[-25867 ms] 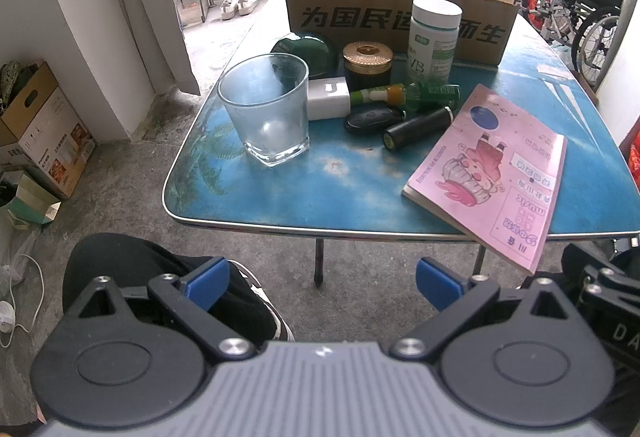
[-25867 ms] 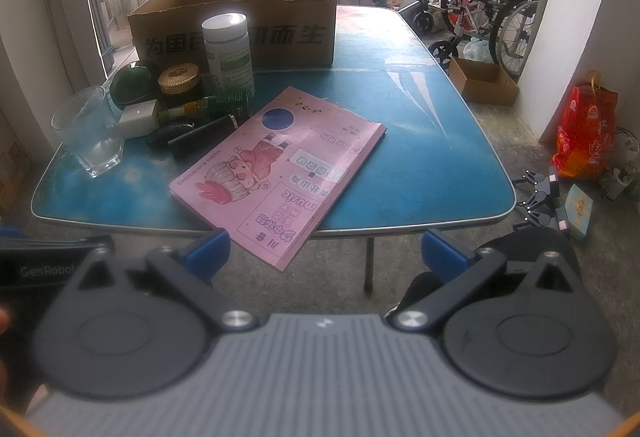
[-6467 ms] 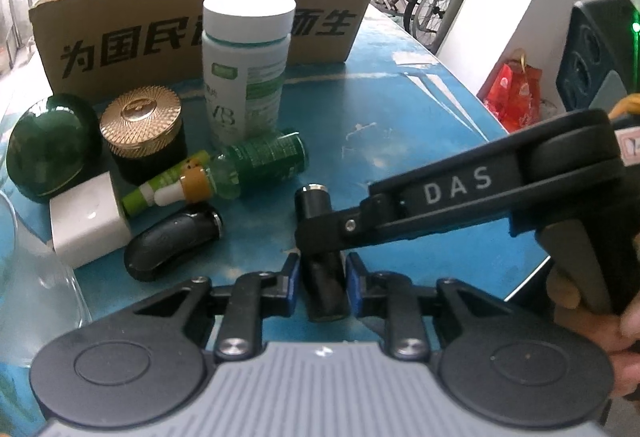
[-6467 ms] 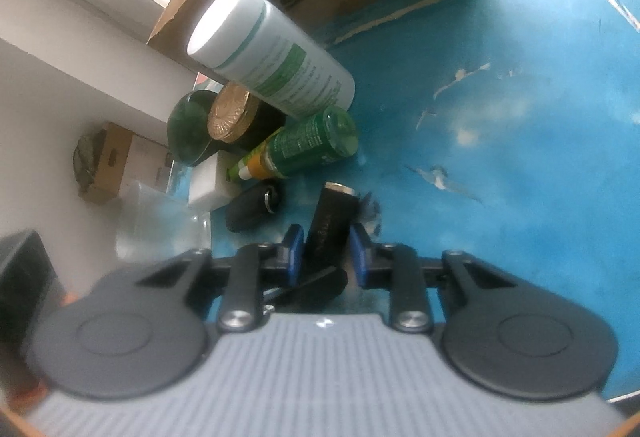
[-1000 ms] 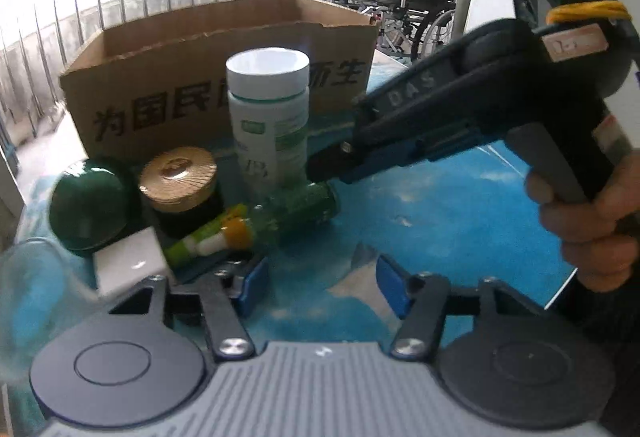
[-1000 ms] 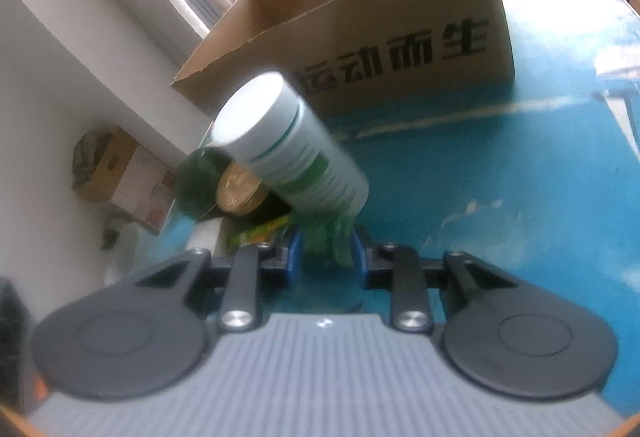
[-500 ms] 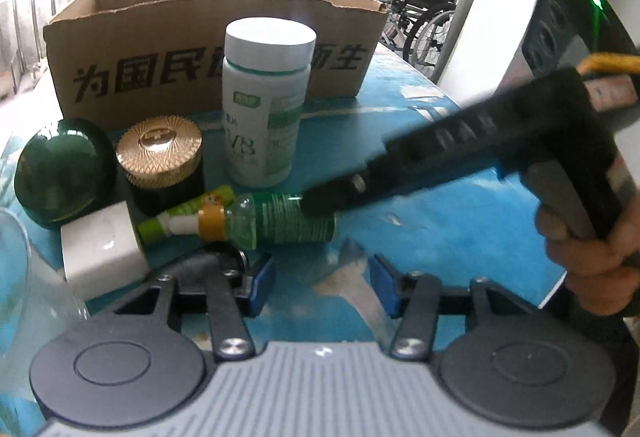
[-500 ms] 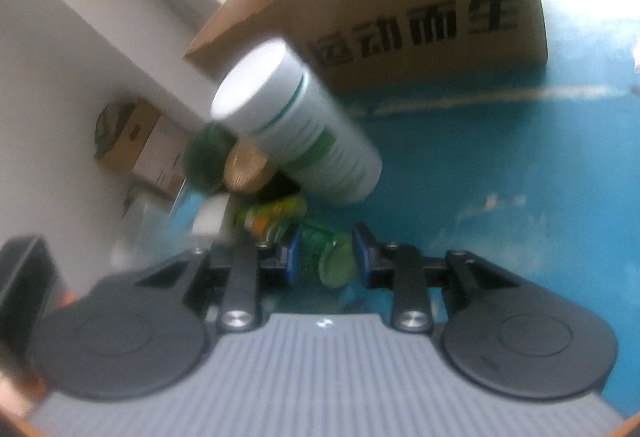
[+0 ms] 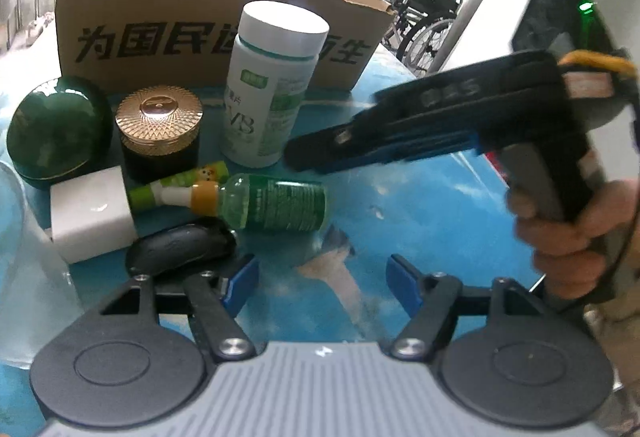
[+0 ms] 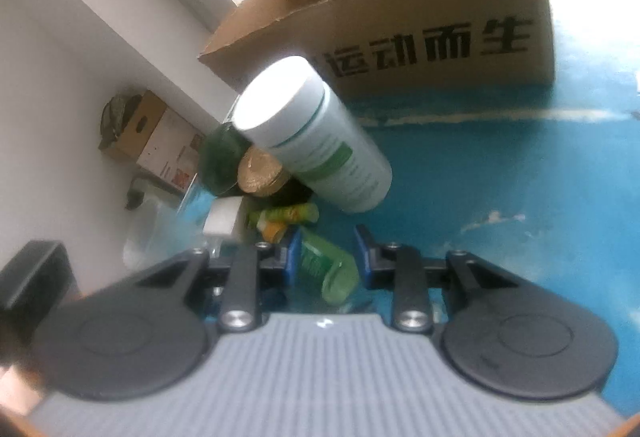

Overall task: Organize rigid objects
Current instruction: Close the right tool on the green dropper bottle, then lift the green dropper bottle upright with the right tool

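The right gripper (image 10: 325,257) has its fingers narrowly set around the green bottle (image 10: 326,267), not clearly clamped; the left gripper (image 9: 322,283), opening, holds nothing; the inspector advises a firm squeeze before lifting towards the cardboard box (image 10: 440,9).

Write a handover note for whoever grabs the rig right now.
Left gripper: jaws opening, nothing between them, low over the table beside the black key fob.
Right gripper: narrow, straddling the lying green bottle; grip unclear.
Things: white bottle, gold-lid jar, green case, white block, small tube and glass sit in front of the cardboard box.
Done: unknown, the box's inside is hidden.
Left: probably box all of these, green bottle first.
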The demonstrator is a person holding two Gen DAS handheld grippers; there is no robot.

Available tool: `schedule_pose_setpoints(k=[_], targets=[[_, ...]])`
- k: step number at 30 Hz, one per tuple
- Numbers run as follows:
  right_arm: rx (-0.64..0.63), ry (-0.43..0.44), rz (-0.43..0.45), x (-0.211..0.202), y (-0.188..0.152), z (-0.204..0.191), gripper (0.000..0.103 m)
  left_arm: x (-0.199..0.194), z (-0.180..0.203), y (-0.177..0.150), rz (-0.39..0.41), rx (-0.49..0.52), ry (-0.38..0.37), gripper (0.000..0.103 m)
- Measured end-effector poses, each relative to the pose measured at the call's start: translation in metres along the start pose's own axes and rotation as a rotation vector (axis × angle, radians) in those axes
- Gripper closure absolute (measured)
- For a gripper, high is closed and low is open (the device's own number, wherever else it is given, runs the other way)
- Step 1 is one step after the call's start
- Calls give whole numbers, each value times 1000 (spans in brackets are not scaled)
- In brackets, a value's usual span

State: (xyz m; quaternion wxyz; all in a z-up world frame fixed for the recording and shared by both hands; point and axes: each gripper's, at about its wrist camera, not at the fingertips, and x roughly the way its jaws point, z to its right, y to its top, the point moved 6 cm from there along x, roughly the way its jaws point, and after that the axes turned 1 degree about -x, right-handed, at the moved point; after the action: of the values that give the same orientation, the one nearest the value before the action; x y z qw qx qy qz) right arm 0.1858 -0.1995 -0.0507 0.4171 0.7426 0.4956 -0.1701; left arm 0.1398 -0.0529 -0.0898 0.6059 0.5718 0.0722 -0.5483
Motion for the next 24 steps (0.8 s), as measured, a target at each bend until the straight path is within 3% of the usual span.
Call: schedule_pose_setpoints(k=[7,16,24], targets=[[47,90,-84,16,-11,3,71,0,-7,2,10,-55,-21,31],[116,161,-190,6,-37,0,70,-5,-4,-5,-6,-33,-20,38],[170,158,-190,-3,-65,2,72,-5,16,-13,-23,16,-51,38]])
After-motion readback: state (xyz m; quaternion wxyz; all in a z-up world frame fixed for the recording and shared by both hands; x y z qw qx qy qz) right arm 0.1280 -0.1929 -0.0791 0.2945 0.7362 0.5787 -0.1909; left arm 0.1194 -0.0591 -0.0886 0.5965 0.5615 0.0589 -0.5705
